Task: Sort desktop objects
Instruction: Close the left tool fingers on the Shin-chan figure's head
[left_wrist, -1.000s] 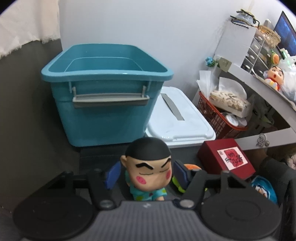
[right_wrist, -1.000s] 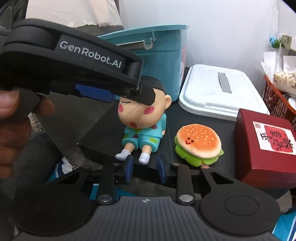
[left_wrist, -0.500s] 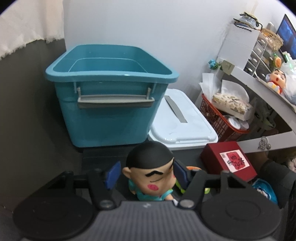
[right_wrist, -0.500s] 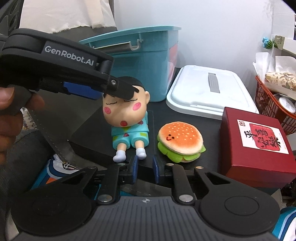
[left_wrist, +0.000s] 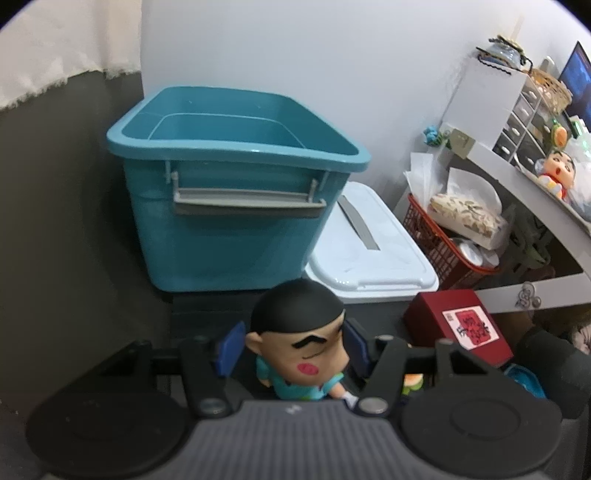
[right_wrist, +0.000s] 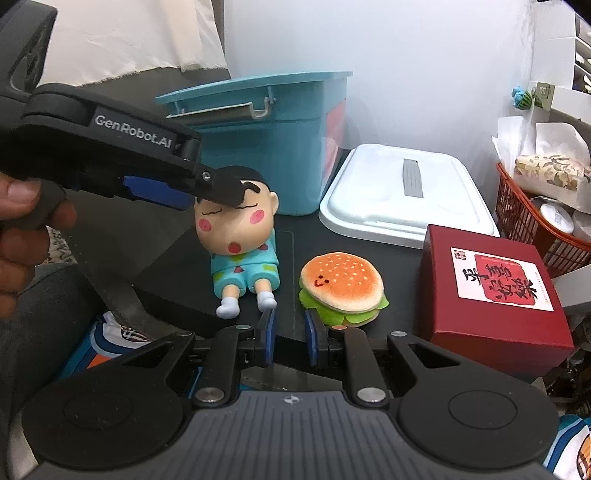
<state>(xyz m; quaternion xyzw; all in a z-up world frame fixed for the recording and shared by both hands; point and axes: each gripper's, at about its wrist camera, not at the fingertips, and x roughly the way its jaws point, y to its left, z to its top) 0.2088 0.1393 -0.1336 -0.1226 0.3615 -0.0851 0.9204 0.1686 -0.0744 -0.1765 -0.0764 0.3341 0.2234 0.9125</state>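
Observation:
A cartoon boy figurine (left_wrist: 301, 349) in a teal outfit is clamped by the head between the blue pads of my left gripper (left_wrist: 291, 347), lifted and tilted above the black desk. It also shows in the right wrist view (right_wrist: 238, 243), with the left gripper (right_wrist: 207, 184) on its head. A plush burger (right_wrist: 341, 282) and a red gift box (right_wrist: 495, 291) lie on the desk. My right gripper (right_wrist: 290, 334) is nearly closed and empty, low in front of the burger. An open teal bin (left_wrist: 236, 184) stands behind.
A white lid (left_wrist: 365, 251) lies right of the teal bin. A red mesh basket (left_wrist: 447, 251) with papers stands further right under a grey shelf (left_wrist: 524, 192). The black desk edge (right_wrist: 177, 314) drops off at the left front.
My left gripper has raised the figurine and tilted it. My right gripper has pulled back, so the burger and box sit further from it.

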